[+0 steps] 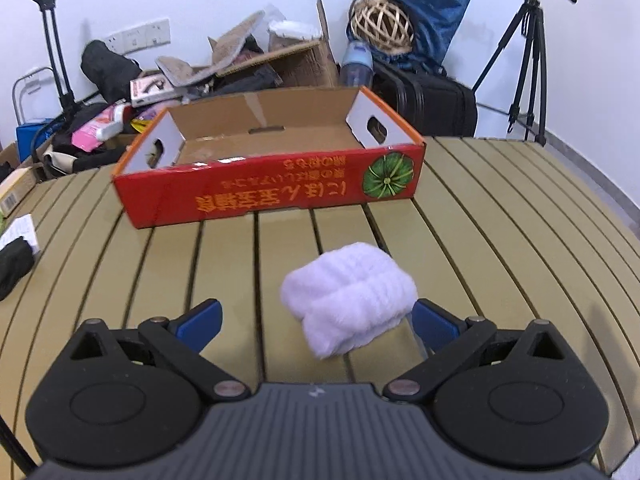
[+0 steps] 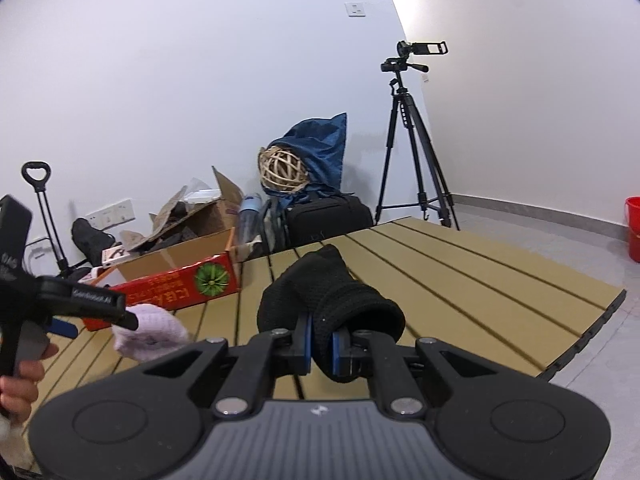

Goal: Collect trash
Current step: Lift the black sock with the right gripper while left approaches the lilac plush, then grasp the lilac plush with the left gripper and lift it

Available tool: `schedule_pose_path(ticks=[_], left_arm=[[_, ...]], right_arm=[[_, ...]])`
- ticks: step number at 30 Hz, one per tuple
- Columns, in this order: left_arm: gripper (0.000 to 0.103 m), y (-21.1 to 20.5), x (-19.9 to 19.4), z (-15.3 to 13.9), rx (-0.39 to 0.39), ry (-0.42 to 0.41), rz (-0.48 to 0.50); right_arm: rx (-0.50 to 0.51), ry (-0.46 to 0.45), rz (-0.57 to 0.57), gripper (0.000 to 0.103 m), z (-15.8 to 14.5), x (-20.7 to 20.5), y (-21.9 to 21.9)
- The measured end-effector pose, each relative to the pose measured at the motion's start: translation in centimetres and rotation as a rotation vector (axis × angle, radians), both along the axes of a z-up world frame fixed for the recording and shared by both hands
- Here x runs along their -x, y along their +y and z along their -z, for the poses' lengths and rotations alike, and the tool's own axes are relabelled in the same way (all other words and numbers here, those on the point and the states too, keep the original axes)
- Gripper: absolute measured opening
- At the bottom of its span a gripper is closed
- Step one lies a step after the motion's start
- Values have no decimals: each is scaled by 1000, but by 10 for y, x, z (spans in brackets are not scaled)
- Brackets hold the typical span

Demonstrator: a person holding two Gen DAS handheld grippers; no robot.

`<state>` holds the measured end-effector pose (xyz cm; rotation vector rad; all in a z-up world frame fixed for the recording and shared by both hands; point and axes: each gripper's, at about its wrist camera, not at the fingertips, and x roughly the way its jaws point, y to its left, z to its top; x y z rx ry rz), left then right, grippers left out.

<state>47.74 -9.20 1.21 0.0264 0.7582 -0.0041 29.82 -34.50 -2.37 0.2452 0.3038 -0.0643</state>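
Scene: I work at a slatted tabletop (image 1: 500,240) with a red cardboard box (image 1: 272,188) standing open at its far edge, its floor apparently bare as far as I can see.
Left claw: my left claw (image 1: 316,316) is spread wide, its blue pads on either side of a white fluffy bundle (image 1: 348,296); the bundle lies on the tabletop nearer to me than the box, and one pad seems close to its side while the other stands off.
Right claw: my right claw (image 2: 320,346) is clamped on a black knitted cloth (image 2: 332,304), held up off the tabletop, to the right of the box.
View across: from the right wrist camera I see the left claw (image 2: 68,326) beside the white bundle (image 2: 150,332), just in front of the box (image 2: 168,288).
Step in hand: I judge this to be the pick-up stage, one item secured and the second lined up but not yet gripped.
Next move: I need to centre the left claw on the bundle and squeeze until the soft pile compresses, then carry both items over the box rim and let go inside.
Caution: the bundle is soft and may slip or unfold if I pinch only its edge.
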Motion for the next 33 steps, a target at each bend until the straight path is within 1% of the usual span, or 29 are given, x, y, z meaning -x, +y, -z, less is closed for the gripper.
schedule_pose_path(ticks=[7, 9, 10, 12, 13, 15, 16, 18, 19, 22, 27, 29, 33], left_arm=[[101, -7, -19, 14, 9, 26, -17], [89, -8, -20, 15, 22, 33, -8], [86, -8, -20, 16, 27, 36, 0], [71, -11, -19, 17, 27, 37, 10], [69, -12, -18, 17, 27, 37, 13], [52, -14, -16, 17, 23, 33, 23], [48, -15, -15, 17, 16, 33, 27], [35, -15, -12, 16, 4, 29, 27], [33, -14, -10, 14, 4, 27, 29], [30, -12, -4, 8, 11, 15, 15], [29, -13, 11, -1, -22, -16, 13], [29, -12, 21, -5, -25, -27, 17], [29, -13, 44, -13, -62, -61, 32]], right_arm=[[-5, 19, 12, 9, 4, -7, -6], [-4, 22, 10, 9, 4, -9, -5], [-5, 25, 8, 9, 4, -10, -5], [-6, 28, 3, 9, 5, -11, -3], [-7, 29, 0, 9, 5, -12, -3], [-9, 29, -6, 9, 4, -13, -3], [-9, 28, -9, 9, 4, -12, -2], [-11, 26, -13, 9, 4, -11, -1], [-13, 25, -15, 9, 4, -11, -2], [-19, 22, -21, 9, 4, -8, -3], [-35, 20, -42, 9, 3, -4, -3], [-41, 18, -53, 9, 2, -2, -2], [-47, 9, -76, 9, 0, 3, 1]])
